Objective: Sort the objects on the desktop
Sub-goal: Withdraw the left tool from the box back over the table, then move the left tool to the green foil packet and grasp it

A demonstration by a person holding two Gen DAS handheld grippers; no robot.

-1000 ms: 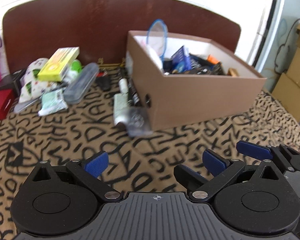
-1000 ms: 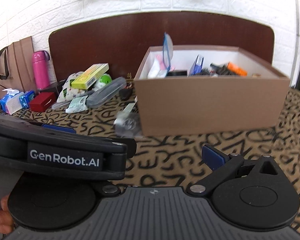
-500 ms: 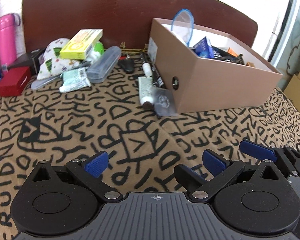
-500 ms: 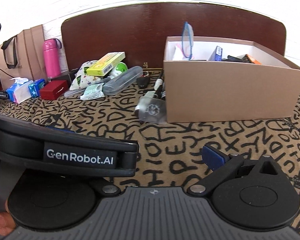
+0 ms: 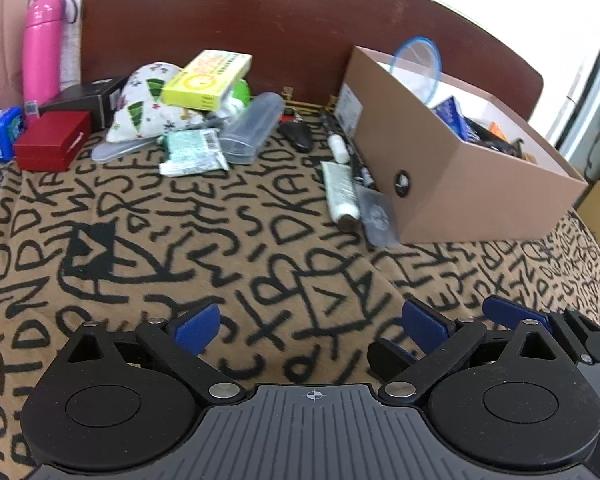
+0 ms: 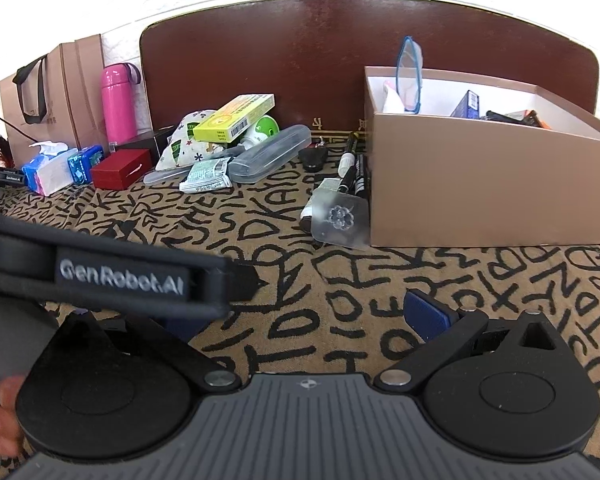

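"GenRobot.AI" in white letters on a black strap band (image 6: 120, 280), seen in the right wrist view, slightly blurred. Tan cloth (image 5: 260, 240) covering the tabletop is printed all over with big black hand-drawn capitals; no steady words, fragments like "DKA", "THE", "EX". Yellow-green carton (image 6: 234, 122) on the pile near the back edge carries a barcode and print too small to read; its face in the left wrist view (image 5: 206, 78) has characters, unreadable. Green-white packet (image 5: 194, 152) has fine print, illegible. White label on the brown box end (image 5: 348, 110), unreadable. Clear card (image 6: 340, 218) shows an embossed flower sign, no text.
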